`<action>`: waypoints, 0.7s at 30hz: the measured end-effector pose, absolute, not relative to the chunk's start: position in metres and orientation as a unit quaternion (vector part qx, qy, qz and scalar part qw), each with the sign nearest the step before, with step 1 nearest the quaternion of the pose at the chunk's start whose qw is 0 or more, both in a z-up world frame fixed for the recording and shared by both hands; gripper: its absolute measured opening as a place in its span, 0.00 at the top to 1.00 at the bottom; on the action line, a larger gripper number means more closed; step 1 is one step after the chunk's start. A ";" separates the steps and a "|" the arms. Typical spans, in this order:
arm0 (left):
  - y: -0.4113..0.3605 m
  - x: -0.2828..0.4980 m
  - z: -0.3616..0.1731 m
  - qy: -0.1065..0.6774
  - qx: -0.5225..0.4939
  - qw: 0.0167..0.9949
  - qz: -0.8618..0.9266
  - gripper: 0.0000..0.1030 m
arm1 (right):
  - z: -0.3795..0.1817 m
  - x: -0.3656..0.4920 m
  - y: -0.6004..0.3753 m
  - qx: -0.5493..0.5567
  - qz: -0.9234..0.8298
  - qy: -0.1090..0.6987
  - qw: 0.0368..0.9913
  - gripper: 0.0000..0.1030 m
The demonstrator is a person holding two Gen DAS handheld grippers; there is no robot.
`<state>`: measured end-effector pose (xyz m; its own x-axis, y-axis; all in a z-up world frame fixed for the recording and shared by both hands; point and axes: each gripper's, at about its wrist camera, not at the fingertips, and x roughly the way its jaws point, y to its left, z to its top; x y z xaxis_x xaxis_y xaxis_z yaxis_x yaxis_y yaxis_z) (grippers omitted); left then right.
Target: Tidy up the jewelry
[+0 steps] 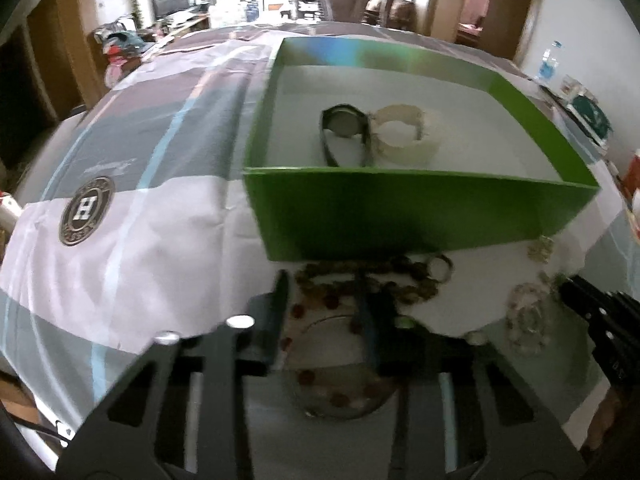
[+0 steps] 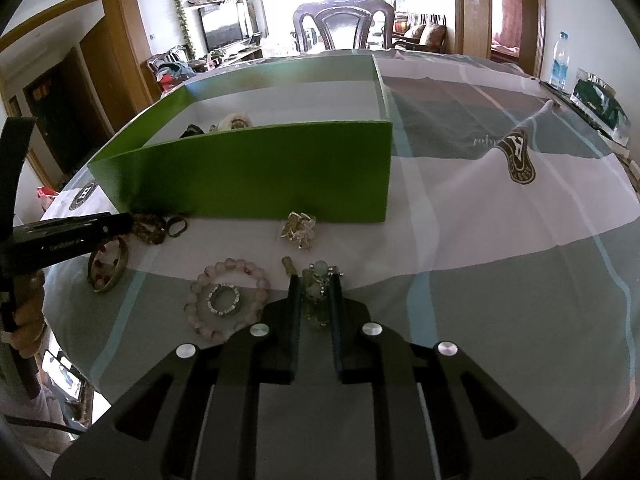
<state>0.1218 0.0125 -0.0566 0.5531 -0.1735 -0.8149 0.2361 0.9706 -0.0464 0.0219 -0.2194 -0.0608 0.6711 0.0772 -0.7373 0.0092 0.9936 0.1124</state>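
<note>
A green box [image 1: 400,216] stands on the table and holds a dark watch [image 1: 344,128] and a cream bracelet [image 1: 404,136]. My left gripper [image 1: 324,292] is open over a metal bangle with red beads [image 1: 336,360]; a brown bead bracelet [image 1: 360,280] lies just ahead. In the right wrist view, my right gripper [image 2: 316,280] has its jaws close around a pale green crystal piece [image 2: 316,296] on the cloth. A pink bead bracelet [image 2: 228,296] with a silver ring [image 2: 224,300] inside lies to its left. A gold brooch [image 2: 298,230] lies before the box [image 2: 260,172].
A grey, white and blue cloth [image 2: 500,240] covers the table. A small dark ring [image 2: 176,226] lies by the box. A water bottle [image 2: 559,60] and a dark green packet [image 2: 596,108] stand at the far right edge. A chair [image 2: 344,26] stands behind the table.
</note>
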 end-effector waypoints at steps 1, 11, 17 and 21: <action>0.012 0.122 -0.057 0.458 0.040 0.881 -0.112 0.87 | -0.061 0.022 -0.219 0.054 0.018 0.405 0.912 0.86; 0.032 0.106 -0.039 0.432 0.022 0.895 -0.109 0.99 | -0.054 0.021 -0.233 0.057 -0.019 0.396 0.916 0.66; 0.027 0.123 -0.051 0.454 0.017 0.885 -0.101 0.67 | -0.058 0.024 -0.232 0.057 -0.019 0.403 0.913 0.62; 0.022 0.129 -0.056 0.453 0.020 0.885 -0.106 0.67 | -0.060 0.024 -0.229 0.053 -0.018 0.407 0.912 0.62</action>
